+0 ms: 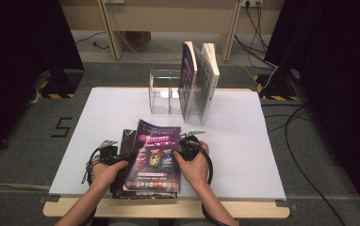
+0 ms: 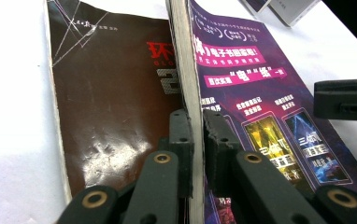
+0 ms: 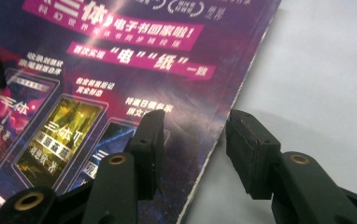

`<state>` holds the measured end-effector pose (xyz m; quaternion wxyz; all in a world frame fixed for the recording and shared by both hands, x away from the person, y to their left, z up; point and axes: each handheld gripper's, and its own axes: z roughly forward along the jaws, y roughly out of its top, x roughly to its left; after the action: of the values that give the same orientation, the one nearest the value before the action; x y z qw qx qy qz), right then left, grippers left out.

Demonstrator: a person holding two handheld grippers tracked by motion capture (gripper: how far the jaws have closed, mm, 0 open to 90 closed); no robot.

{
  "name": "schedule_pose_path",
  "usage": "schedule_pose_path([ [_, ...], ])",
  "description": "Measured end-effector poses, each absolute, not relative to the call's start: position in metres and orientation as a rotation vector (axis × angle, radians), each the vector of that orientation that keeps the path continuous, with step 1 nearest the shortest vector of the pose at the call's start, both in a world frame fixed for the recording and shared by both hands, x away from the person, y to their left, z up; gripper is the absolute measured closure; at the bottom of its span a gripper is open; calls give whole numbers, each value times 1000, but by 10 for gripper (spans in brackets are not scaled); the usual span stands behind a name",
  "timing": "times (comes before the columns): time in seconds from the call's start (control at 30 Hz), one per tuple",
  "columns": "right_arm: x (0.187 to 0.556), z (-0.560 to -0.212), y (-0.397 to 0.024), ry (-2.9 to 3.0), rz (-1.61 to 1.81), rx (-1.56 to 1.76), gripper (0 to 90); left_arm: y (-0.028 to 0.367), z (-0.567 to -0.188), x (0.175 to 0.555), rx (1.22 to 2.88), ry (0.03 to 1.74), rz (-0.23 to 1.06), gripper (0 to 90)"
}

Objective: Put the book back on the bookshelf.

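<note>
Lying near the front edge of the white table, a purple glossy-covered book rests on top of a dark brown paperback book. The left gripper has its jaws pressed together on the left edge of the purple book, one jaw under the pages and one on the cover. The right gripper stands with its jaws apart over the right edge of the same book; one jaw is above the cover, the other above the bare table, and they do not press it. Farther back, a clear plastic book stand holds two upright books.
</note>
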<state>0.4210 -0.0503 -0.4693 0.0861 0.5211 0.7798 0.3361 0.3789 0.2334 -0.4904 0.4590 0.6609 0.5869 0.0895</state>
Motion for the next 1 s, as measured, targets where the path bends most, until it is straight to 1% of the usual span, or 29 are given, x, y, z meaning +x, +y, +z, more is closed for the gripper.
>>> schedule_pose_path([
  [0.2,425,-463,-57,2298,1009,1550,567,235,-488,378,1671,1414,193,842],
  [0.43,426,-462,-60,2294,1008,1567,567,241,-489,379,1629,1437,98,843],
  [0.6,429,-461,-59,2292,1000,1564,565,241,-490,380,1622,1457,91,837],
  [0.87,457,-461,-55,2286,988,1601,549,239,-490,382,1648,1459,104,825],
  [1.0,473,-467,-52,2304,974,1641,540,240,-490,384,1646,1464,98,815],
])
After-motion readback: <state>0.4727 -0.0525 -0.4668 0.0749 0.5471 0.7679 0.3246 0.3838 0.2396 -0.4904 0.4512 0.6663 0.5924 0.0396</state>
